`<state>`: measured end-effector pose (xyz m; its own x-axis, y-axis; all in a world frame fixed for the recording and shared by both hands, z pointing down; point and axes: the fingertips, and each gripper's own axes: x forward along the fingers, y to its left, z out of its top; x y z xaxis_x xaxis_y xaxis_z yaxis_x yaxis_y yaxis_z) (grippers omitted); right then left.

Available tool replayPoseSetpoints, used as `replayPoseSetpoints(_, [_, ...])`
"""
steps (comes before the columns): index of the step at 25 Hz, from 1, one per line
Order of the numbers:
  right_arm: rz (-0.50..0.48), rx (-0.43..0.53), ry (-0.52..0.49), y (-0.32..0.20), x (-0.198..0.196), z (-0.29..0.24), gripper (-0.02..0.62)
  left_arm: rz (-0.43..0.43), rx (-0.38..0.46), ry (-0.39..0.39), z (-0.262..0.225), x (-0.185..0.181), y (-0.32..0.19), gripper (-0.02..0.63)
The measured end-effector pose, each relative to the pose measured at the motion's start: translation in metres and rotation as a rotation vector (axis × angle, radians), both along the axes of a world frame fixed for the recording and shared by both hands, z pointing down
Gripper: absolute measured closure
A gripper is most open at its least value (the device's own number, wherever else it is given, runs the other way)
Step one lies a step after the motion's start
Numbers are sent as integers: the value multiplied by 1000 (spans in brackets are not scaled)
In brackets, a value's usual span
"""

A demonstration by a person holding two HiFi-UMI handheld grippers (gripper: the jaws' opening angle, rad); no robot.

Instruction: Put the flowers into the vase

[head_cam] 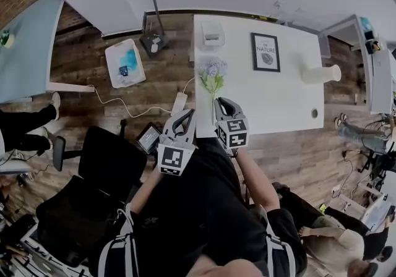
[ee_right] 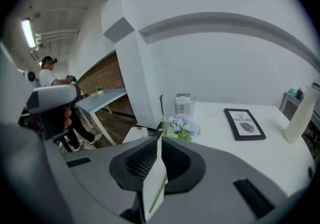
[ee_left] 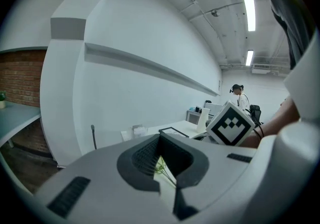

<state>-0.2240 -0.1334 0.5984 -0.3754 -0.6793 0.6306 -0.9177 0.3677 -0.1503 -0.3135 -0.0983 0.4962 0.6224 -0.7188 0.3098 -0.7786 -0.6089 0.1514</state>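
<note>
White table (head_cam: 291,109) — flowers (head_cam: 212,75) at left edge, open top toward vase (head_cam: 322,74)

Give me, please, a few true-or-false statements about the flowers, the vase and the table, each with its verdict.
1. The flowers lie on the table, near its left edge in the head view. True.
2. The flowers are already in the vase. False: the vase stands well apart from them, toward the table's other end.
3. The frame is between the flowers and the vase. True.
4. The frame leans upright against the wall. False: it lies flat on the table.
5. The right gripper has its jaws wide open. False: its jaws are shut.
</note>
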Motion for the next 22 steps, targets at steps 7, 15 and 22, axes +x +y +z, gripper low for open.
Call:
replayPoseSetpoints(7, [-41, -92, 23, -31, 0, 29, 496, -32, -5, 8, 1, -4, -4, 595])
replayPoseSetpoints(15, [-21, -245, 54, -59, 5, 62, 392, -53, -7, 15, 1, -9, -2, 595])
replayPoseSetpoints(22, [-18, -347, 30, -73, 3, 71, 280, -82, -5, 31, 1, -19, -2, 595])
